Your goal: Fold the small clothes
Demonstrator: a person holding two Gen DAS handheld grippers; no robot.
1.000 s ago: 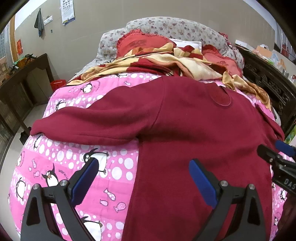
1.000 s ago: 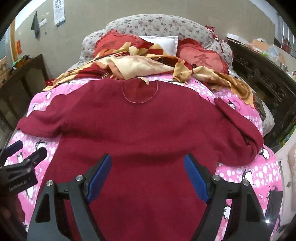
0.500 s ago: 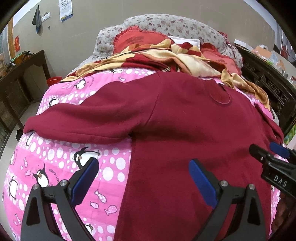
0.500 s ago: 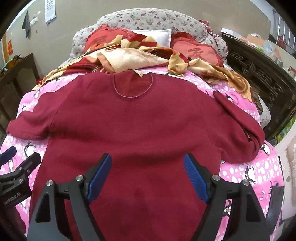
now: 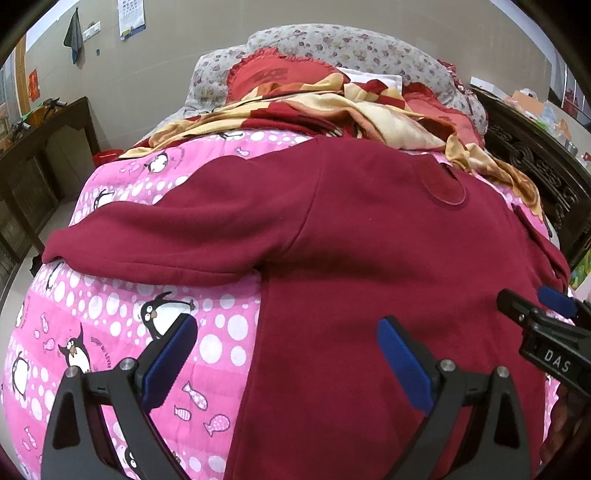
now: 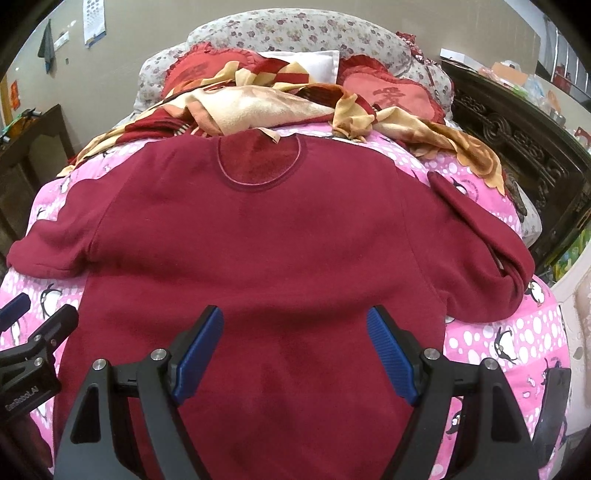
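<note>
A dark red long-sleeved sweater (image 5: 369, 251) lies flat on a pink penguin-print quilt (image 5: 110, 325), collar away from me; it also shows in the right wrist view (image 6: 280, 236). Its left sleeve (image 5: 166, 243) stretches out to the left; its right sleeve (image 6: 491, 254) is bent back on itself. My left gripper (image 5: 286, 354) is open and empty above the sweater's left side edge. My right gripper (image 6: 295, 339) is open and empty above the sweater's lower body. Each gripper shows at the edge of the other's view.
A red and cream blanket (image 6: 258, 107) is bunched beyond the collar, with red pillows (image 6: 391, 92) and a floral headboard cushion (image 6: 295, 33) behind. Dark wooden furniture (image 5: 40, 166) stands on the left and a carved dark bed frame (image 6: 517, 147) on the right.
Both grippers have moved forward and lower over the sweater, which now fills more of each view. The sweater has not moved. Both grippers stay open.
</note>
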